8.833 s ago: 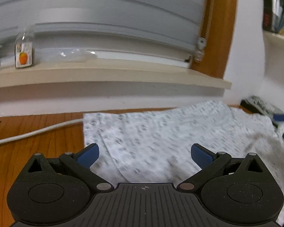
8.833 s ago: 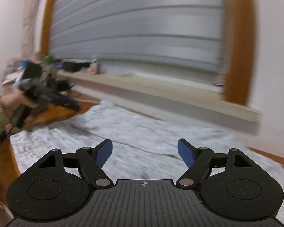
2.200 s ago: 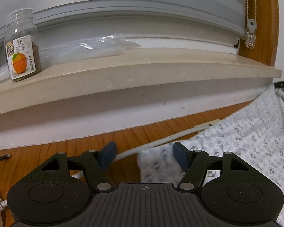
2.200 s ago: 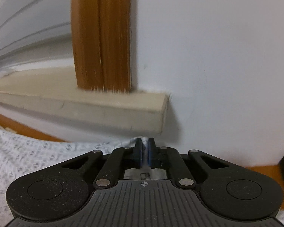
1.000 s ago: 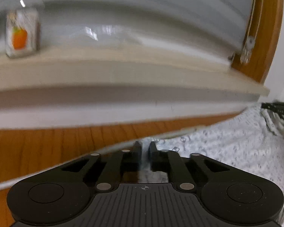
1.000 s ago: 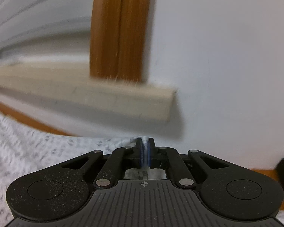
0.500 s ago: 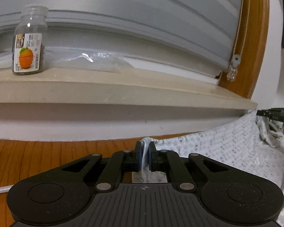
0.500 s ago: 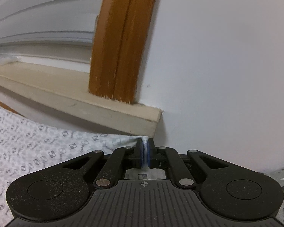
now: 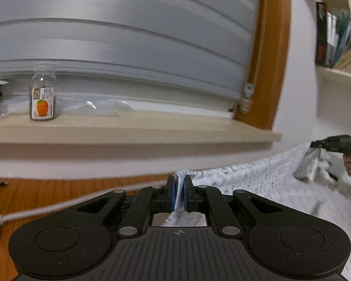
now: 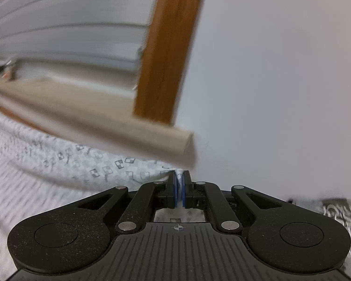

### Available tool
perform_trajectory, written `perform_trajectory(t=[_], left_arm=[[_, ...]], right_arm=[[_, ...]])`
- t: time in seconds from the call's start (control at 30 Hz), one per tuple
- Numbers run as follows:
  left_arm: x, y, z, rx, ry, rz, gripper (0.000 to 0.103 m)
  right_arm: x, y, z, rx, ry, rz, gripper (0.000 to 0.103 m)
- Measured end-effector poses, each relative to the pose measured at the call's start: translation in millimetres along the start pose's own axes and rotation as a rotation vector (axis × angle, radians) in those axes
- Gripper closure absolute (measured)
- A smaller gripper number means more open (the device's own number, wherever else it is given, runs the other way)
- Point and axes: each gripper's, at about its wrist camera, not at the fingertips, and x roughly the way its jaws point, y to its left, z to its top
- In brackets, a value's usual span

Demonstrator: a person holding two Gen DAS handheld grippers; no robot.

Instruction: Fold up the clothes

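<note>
light: soft, even indoor | blur: motion-smeared (right view worst) | edges: fisheye-bent, dark corners

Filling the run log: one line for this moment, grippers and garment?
left gripper: shut on white patterned cloth garment | right gripper: shut on the same garment's edge | garment: spread on brown wooden table | fold: not yet made

The left gripper (image 9: 179, 188) has its jaws pinched closed on a fold of patterned cloth (image 9: 257, 180) between the blue pads. The right gripper (image 10: 179, 183) is likewise clamped on the cloth's edge, with fabric poking up between its fingertips.
</note>
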Motion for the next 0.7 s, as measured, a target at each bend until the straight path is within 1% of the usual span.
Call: perform_trajectory(t=[0.07,0.17,0.23,0.27,0.3,0.37,0.4,0.5,0.53,0.57,0.6,0.7], left_arm=[[-8.9,-10.1,-13.7,0.007,0.028,-0.006,0.096],[-22.9,-23.2,-38.6,0.011,0.1,-0.028,0.095],[-34.5,-28.2,-50.9,0.009,0.135,-0.049,0.09],[-39.2,-29.5,-54.6,0.016,0.147,-0.049,0.084],[-43.3,-29.9,-56.7,0.022,0.157,-0.04,0.077],[-50.6,-26.2,-57.1,0.017,0.169,-0.005,0.068],[-53.4,-22.7,-56.0,0.006,0.166,0.009,0.064],[-55.1,-13.6,-49.2,-0.025,0.155,0.036,0.059],[-53.3,-11.0,-46.0,-0.035,0.151,0.041,0.057],[-51.2,-9.7,-42.1,-0.039,0.148,0.042,0.053],[-48.3,-8.4,-39.1,-0.042,0.144,0.041,0.048],[-35.9,-3.5,-32.7,-0.066,0.143,0.05,0.046]], right_arm=[[-14.1,6.0,-17.8,-0.011,0.037,0.027,0.098],[-28.7,9.1,-40.0,0.004,0.103,0.081,0.097],[-37.1,9.8,-53.7,0.02,0.148,0.117,0.095],[-41.1,9.8,-59.6,0.027,0.166,0.134,0.089],[-43.9,8.9,-61.8,0.03,0.166,0.148,0.087],[-48.9,6.1,-60.6,0.042,0.153,0.183,0.076],[-50.0,5.1,-57.7,0.051,0.141,0.187,0.074],[-60.1,1.7,-50.1,0.104,0.09,0.23,0.072],[-57.8,2.2,-47.3,0.112,0.082,0.237,0.068],[-52.2,4.6,-45.6,0.115,0.077,0.229,0.065],[-47.8,7.7,-45.1,0.117,0.077,0.228,0.065],[-30.9,20.3,-47.8,0.112,0.091,0.236,0.064]])
